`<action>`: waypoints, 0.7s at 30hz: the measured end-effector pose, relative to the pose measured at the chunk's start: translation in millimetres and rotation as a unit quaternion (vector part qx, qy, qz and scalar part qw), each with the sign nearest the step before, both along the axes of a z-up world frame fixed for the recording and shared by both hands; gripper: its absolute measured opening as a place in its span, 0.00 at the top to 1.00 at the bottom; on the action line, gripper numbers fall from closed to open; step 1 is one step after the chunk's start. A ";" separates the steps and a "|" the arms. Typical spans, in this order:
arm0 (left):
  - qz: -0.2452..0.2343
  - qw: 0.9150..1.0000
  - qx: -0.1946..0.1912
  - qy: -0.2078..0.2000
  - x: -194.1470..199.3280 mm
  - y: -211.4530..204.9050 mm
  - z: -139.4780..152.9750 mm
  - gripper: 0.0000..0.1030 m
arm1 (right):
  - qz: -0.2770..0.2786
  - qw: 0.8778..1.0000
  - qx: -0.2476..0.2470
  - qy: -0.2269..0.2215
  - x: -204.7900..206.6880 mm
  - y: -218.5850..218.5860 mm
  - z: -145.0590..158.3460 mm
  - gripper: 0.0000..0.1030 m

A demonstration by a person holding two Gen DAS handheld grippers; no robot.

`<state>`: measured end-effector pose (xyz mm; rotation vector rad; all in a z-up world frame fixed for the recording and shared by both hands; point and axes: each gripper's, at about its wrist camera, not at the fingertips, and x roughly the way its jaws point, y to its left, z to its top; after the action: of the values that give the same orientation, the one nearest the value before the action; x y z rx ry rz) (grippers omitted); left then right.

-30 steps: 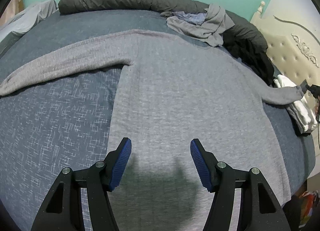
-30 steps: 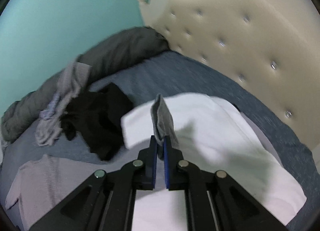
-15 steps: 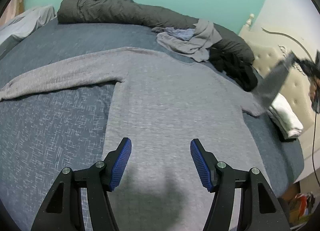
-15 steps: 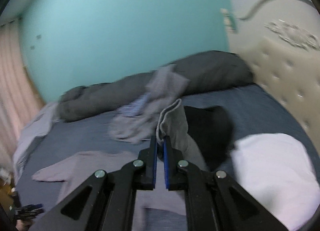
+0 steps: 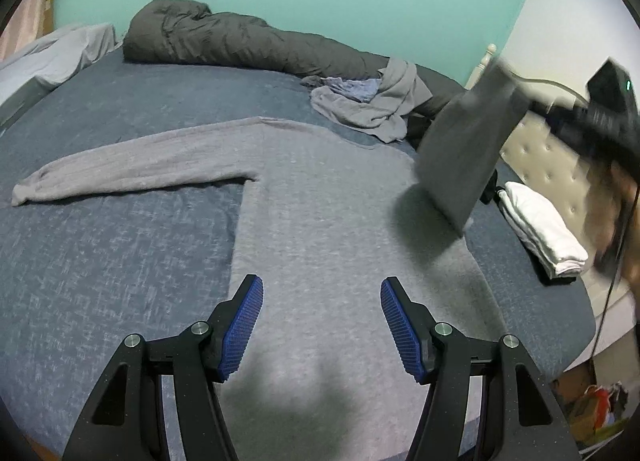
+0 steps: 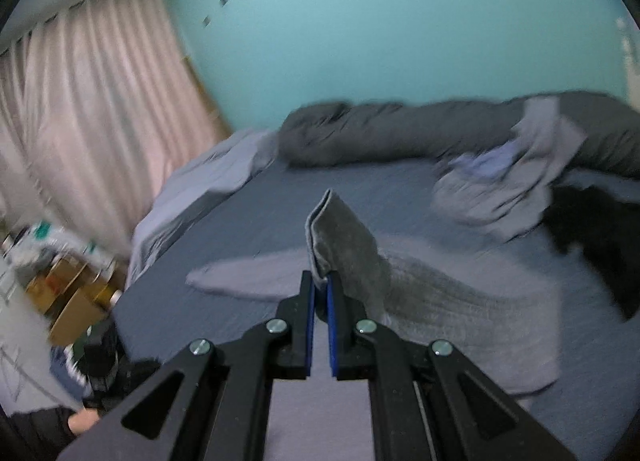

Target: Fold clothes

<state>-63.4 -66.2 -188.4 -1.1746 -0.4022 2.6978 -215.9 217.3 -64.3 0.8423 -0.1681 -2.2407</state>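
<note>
since the earlier frames the right gripper had carried the right sleeve cuff off the folded white stack by the headboard, up into the air and in over the body of the grey long-sleeved sweater. its jaws were pinched nearly closed on that cuff, and the sleeve hung lifted and slanted above the sweater's right shoulder, casting a shadow there. the left gripper hovered low over the sweater's lower middle, jaws spread wide and gripping nothing. the sweater lay flat and face-down-or-up, i could not tell which, across the blue bedsheet, its left sleeve stretched straight out to the side. by my reading the fold was at an early stage: one sleeve was mid-way to being laid across the torso, while the other sleeve and the body folds remained. a loose heap of grey and blue clothes and a black garment lay unfolded near the rolled dark duvet.
</note>
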 end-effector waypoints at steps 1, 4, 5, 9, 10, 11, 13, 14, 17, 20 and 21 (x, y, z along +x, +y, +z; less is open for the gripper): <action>0.001 1.000 0.000 -0.003 1.5 -2.2 -0.7 0.36 | 0.012 1.000 0.009 -0.014 6.0 -17.2 -19.9 0.95; 0.002 1.000 -0.001 -0.011 5.3 -7.0 -2.6 0.36 | 0.036 0.997 0.034 -0.051 16.8 -54.1 -74.2 0.95; 0.001 1.000 -0.001 -0.013 6.2 -7.9 -3.1 0.36 | 0.039 0.996 0.047 -0.064 19.3 -60.5 -95.2 0.95; -0.002 1.000 -0.004 -0.022 6.5 -8.5 -8.0 0.36 | 0.063 0.990 0.072 -0.105 32.3 -85.9 -162.0 0.94; -0.004 1.000 -0.003 -0.024 6.2 -8.1 -9.8 0.36 | 0.066 0.989 0.074 -0.111 36.7 -89.3 -170.9 0.92; -0.008 1.000 -0.002 -0.028 5.8 -7.3 -12.8 0.36 | 0.069 0.988 0.076 -0.116 41.1 -92.7 -179.8 0.92; -0.014 0.999 -0.001 -0.038 2.2 -3.6 -22.2 0.36 | 0.072 0.986 0.082 -0.125 41.5 -94.2 -185.8 0.89; -0.017 0.999 0.000 -0.044 -0.7 -1.2 -28.6 0.36 | 0.072 0.986 0.082 -0.125 42.7 -91.7 -187.3 0.87; -0.019 0.998 0.007 -0.065 -10.0 4.5 -48.6 0.36 | 0.052 0.987 0.090 -0.119 38.8 -62.0 -183.7 0.72; -0.027 0.995 -0.004 -0.092 -24.3 10.9 -73.5 0.36 | 0.031 0.988 0.098 -0.113 34.8 -31.8 -179.8 0.50; -0.030 0.994 -0.010 -0.102 -29.9 13.2 -82.5 0.36 | 0.024 0.988 0.101 -0.111 33.4 -21.7 -178.6 0.50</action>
<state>-93.2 -53.0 -270.9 -1.4492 -0.3612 2.5451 -182.5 195.6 -242.9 1.1932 -0.0243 -2.1385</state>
